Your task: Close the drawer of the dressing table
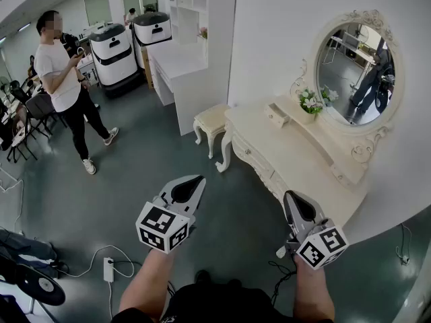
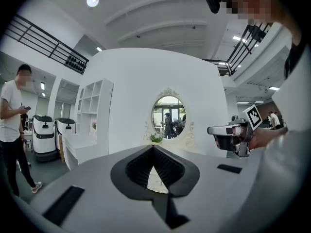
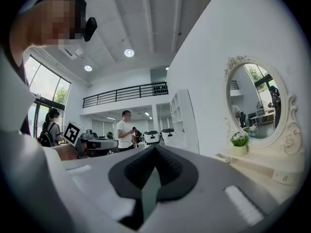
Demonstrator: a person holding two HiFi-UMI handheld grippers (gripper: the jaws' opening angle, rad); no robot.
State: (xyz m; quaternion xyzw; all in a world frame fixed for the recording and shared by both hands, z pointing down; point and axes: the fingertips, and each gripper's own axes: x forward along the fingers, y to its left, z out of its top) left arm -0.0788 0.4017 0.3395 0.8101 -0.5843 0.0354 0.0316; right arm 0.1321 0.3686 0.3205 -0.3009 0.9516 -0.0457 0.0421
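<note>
The cream dressing table (image 1: 296, 155) stands against the white wall on the right, under an oval mirror (image 1: 355, 73) and a small pot of flowers (image 1: 310, 103). A small drawer (image 1: 276, 115) juts out from its raised back shelf. My left gripper (image 1: 200, 179) hovers over the floor, well short of the table, shut and empty. My right gripper (image 1: 288, 195) is also shut and empty, close to the table's near front edge. In the left gripper view the closed jaws (image 2: 154, 147) point at the mirror (image 2: 168, 115). In the right gripper view the jaws (image 3: 154, 147) point along the table's front.
A cream stool (image 1: 210, 121) stands at the table's far end. Beyond it are a white desk with shelves (image 1: 180, 64) and two white machines (image 1: 111, 52). A person in a white T-shirt (image 1: 62, 79) stands at the left. A power strip (image 1: 108, 269) and its cable lie on the floor.
</note>
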